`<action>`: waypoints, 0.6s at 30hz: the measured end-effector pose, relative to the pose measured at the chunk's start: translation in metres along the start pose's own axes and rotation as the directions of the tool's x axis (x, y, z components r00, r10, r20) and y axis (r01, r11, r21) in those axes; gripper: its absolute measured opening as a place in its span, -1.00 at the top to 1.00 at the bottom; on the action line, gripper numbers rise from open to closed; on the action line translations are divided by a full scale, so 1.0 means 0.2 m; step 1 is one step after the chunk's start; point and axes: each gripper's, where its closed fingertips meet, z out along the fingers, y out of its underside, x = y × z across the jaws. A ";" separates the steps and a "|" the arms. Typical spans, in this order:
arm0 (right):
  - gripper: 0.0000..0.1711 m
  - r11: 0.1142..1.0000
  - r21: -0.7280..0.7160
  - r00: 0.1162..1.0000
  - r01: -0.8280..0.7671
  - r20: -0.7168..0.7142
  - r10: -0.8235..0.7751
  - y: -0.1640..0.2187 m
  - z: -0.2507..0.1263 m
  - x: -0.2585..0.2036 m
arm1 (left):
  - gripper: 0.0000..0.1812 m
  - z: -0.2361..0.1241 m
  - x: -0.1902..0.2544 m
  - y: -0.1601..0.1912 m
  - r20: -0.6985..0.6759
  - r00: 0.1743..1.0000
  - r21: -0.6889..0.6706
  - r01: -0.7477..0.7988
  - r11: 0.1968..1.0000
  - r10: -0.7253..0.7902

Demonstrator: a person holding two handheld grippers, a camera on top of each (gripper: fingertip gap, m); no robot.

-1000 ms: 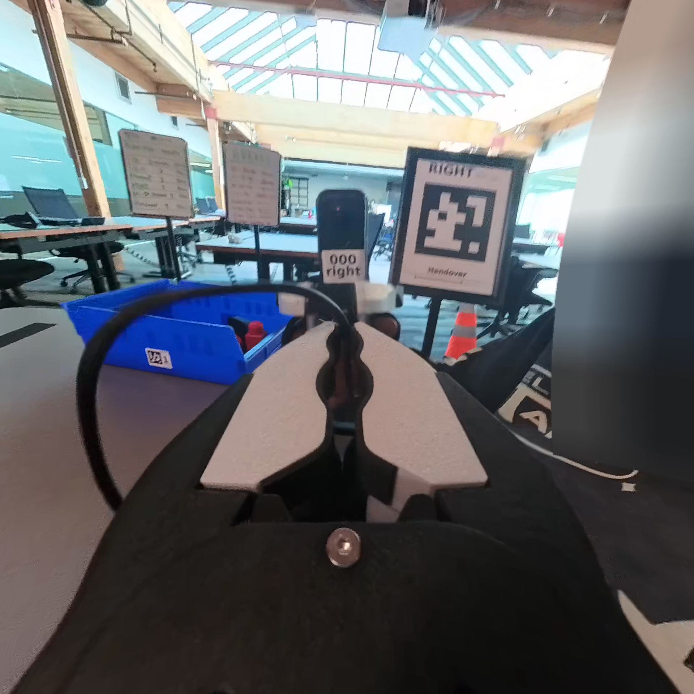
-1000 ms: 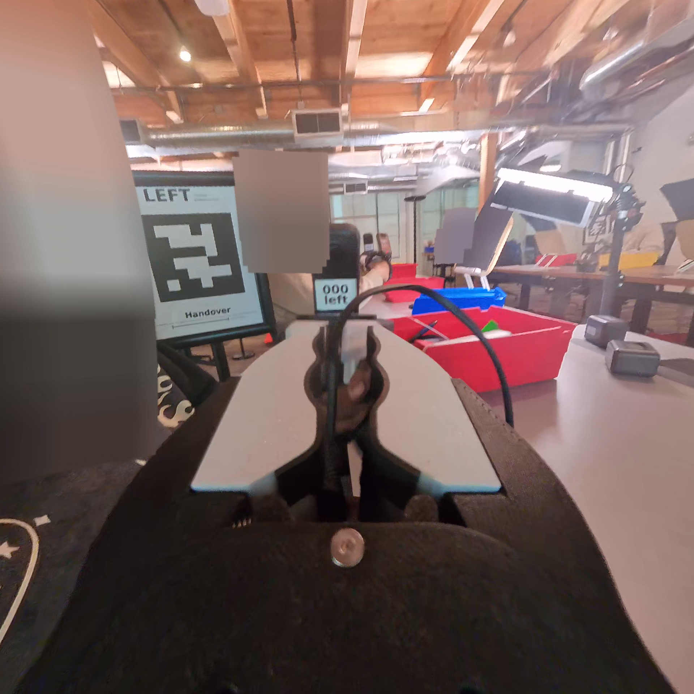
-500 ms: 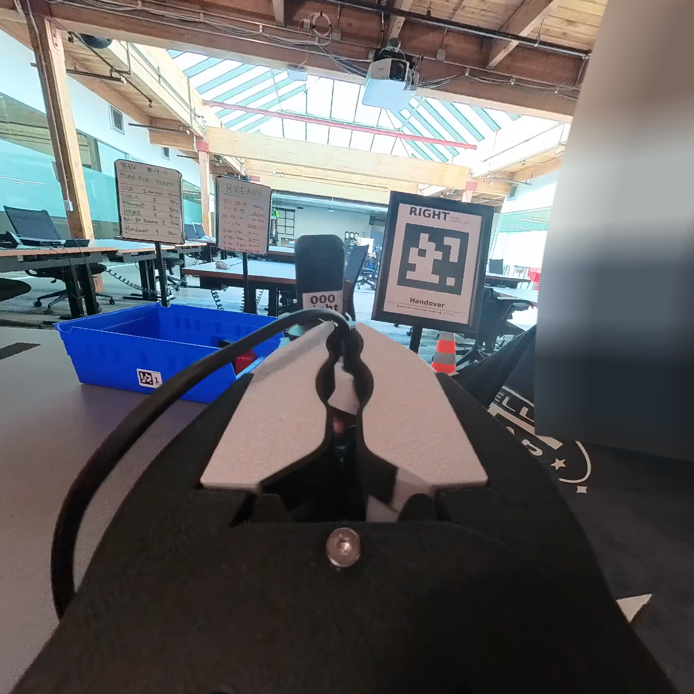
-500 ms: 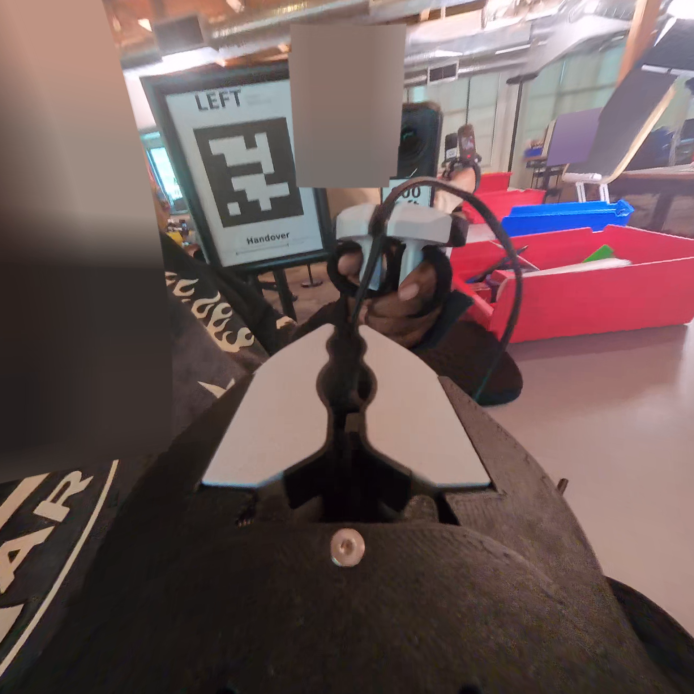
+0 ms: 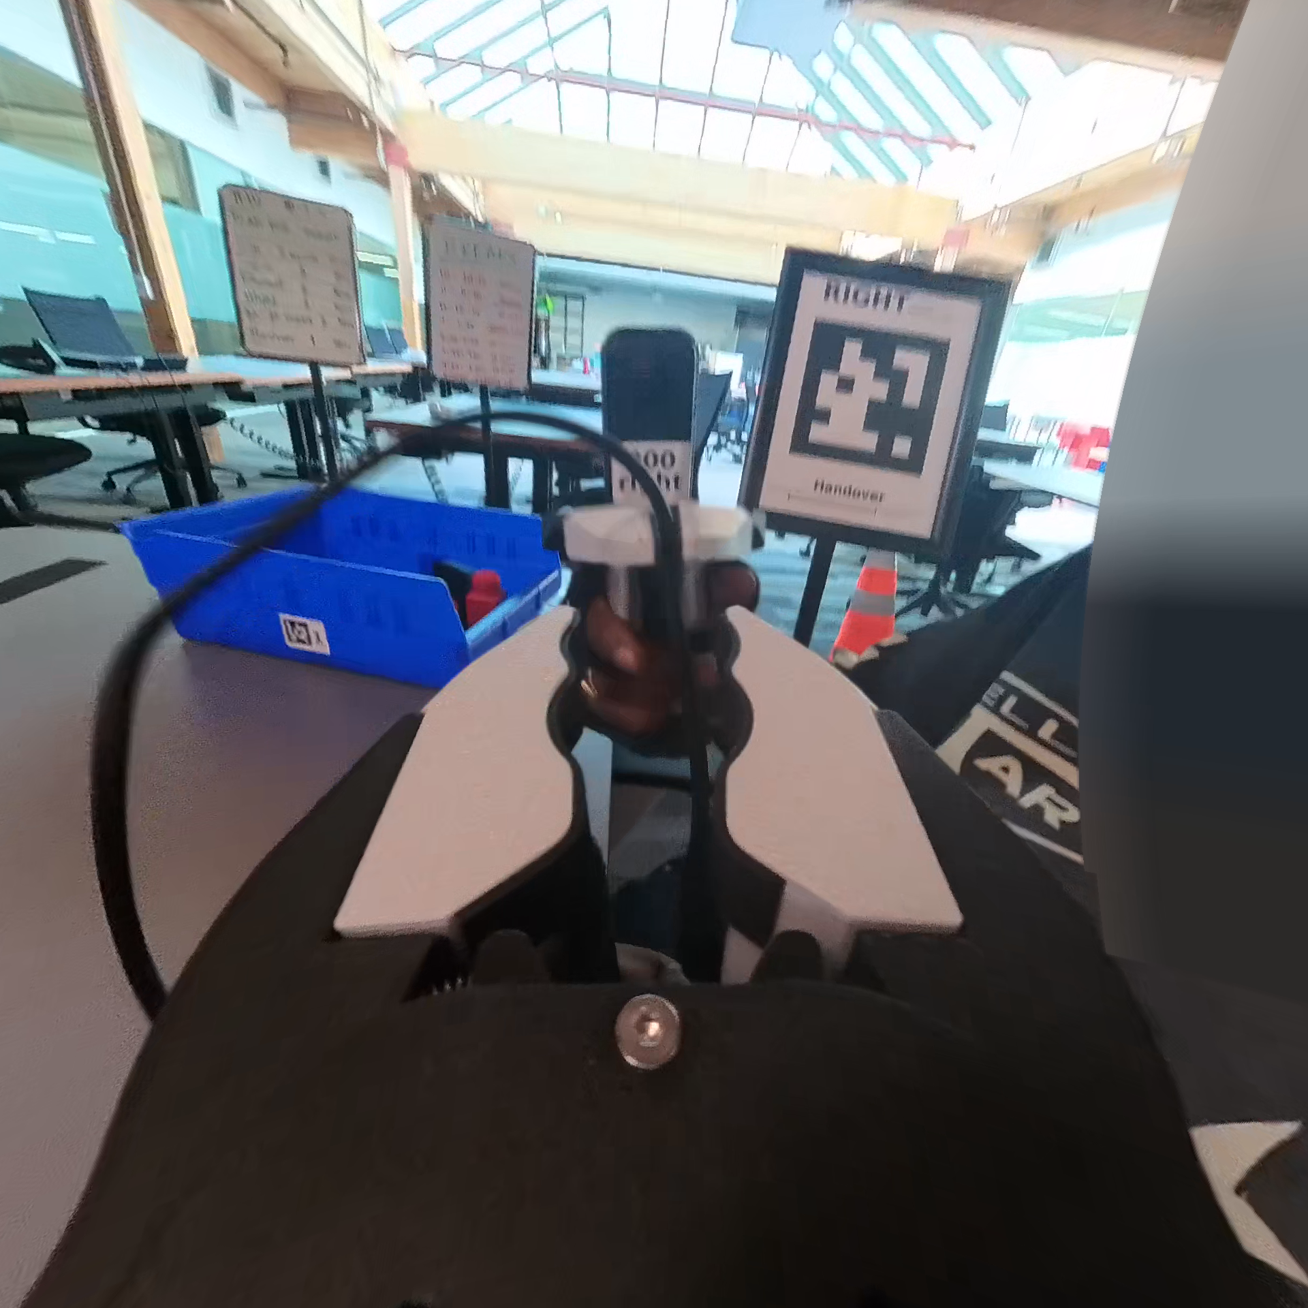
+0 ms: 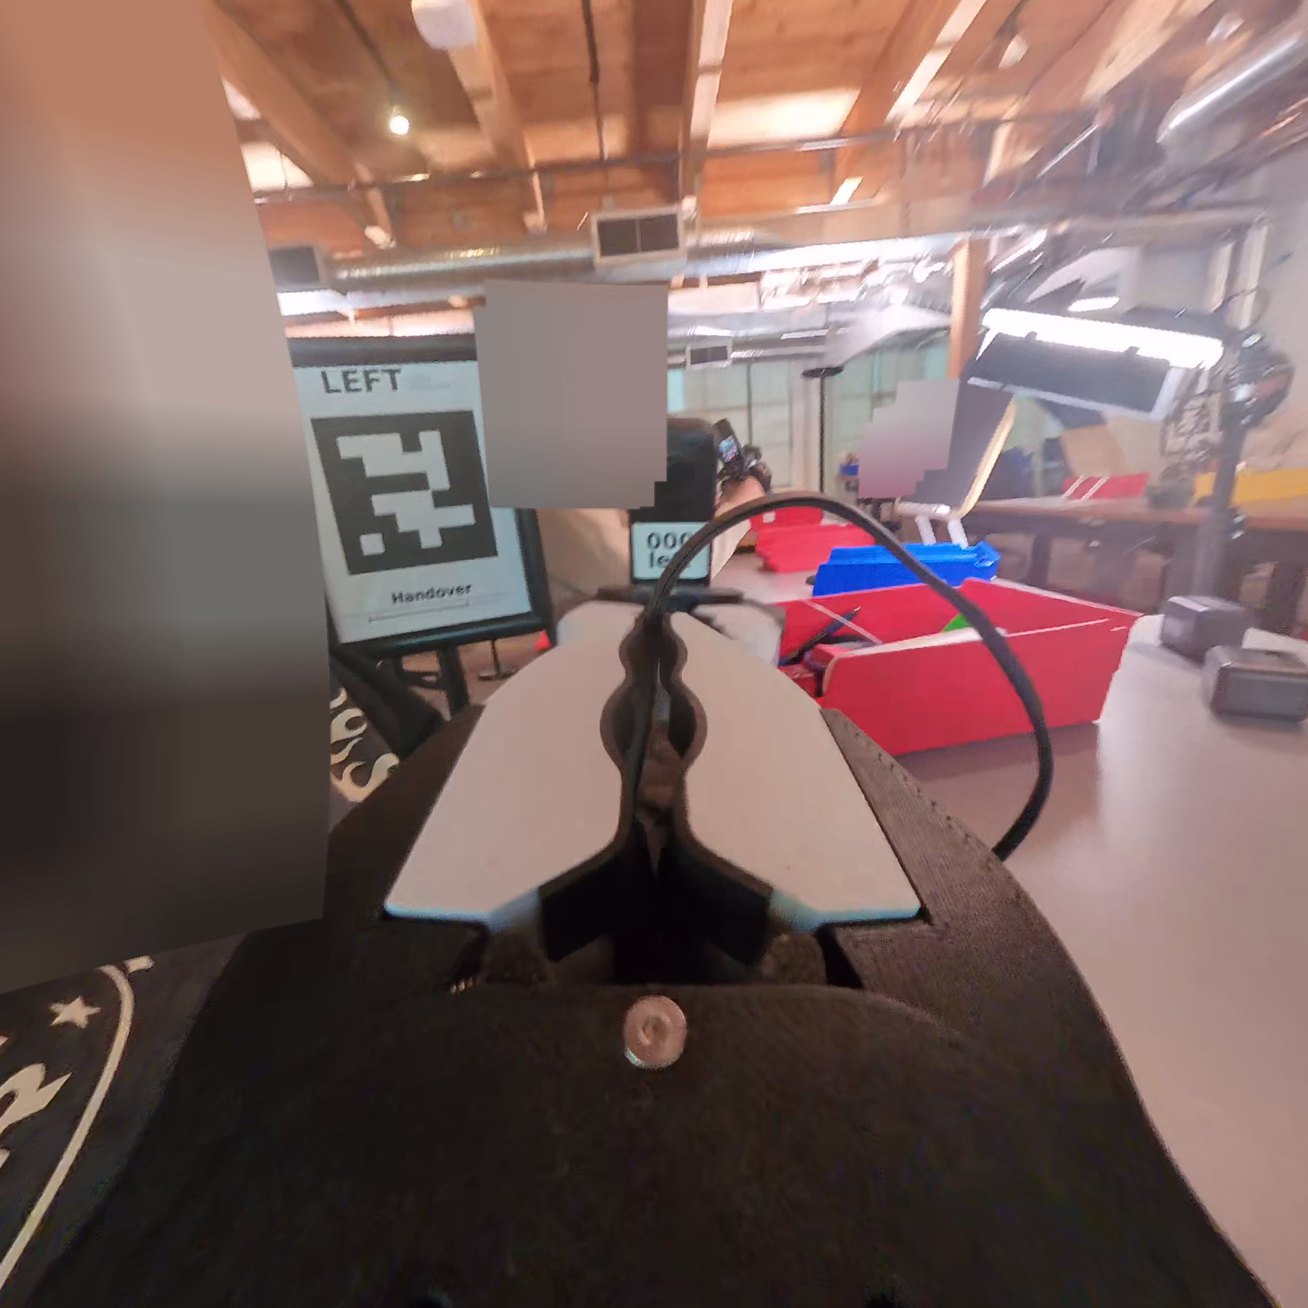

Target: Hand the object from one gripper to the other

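While the right gripper (image 6: 655, 623) has its jaws pressed together on the black cable (image 6: 991, 637), the left gripper (image 5: 647, 630) stands with its jaws parted, a clear gap between them, gripping nothing. In the left wrist view the cable (image 5: 212, 580) runs down through that gap, apparently free of both sides, then arcs up and out over the worktop (image 5: 233, 750) on the same side as the blue bin (image 5: 318, 566). In the right wrist view the cable loops out from the jaw tips and curves down in front of the red bin (image 6: 991, 679).

By my reading the handover is at the release step: the right gripper has the cable and the left has let go. Next the left gripper should back straight away without snagging the strand, while the right keeps its grip firm.
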 end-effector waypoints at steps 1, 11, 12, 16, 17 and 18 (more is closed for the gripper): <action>0.95 1.000 0.015 1.000 0.007 -0.015 -0.006 -0.01 0.00 0.01 | 0.62 0.03 0.01 0.03 -0.002 1.000 -0.032 -0.012 0.999 0.012; 0.96 0.997 0.053 0.997 0.048 -0.059 -0.044 -0.05 -0.01 0.01 | 0.94 0.11 0.02 0.15 0.037 0.990 -0.137 -0.130 0.982 0.136; 0.94 0.997 0.060 0.997 0.048 -0.066 -0.044 -0.05 -0.01 0.02 | 0.94 0.11 0.03 0.14 0.030 0.991 -0.128 -0.123 0.984 0.128; 0.79 0.998 0.055 0.995 0.031 -0.094 -0.026 -0.05 -0.02 0.04 | 0.94 0.09 0.06 0.07 -0.025 0.998 -0.041 -0.065 0.997 0.064; 0.73 0.999 0.046 0.995 0.024 -0.096 -0.019 -0.05 -0.02 0.05 | 0.94 0.08 0.06 0.05 -0.037 0.998 -0.009 -0.047 0.999 0.047; 0.70 0.999 0.040 0.995 0.020 -0.098 -0.016 -0.04 -0.02 0.06 | 0.94 0.07 0.07 0.02 -0.048 0.998 0.024 -0.031 0.999 0.032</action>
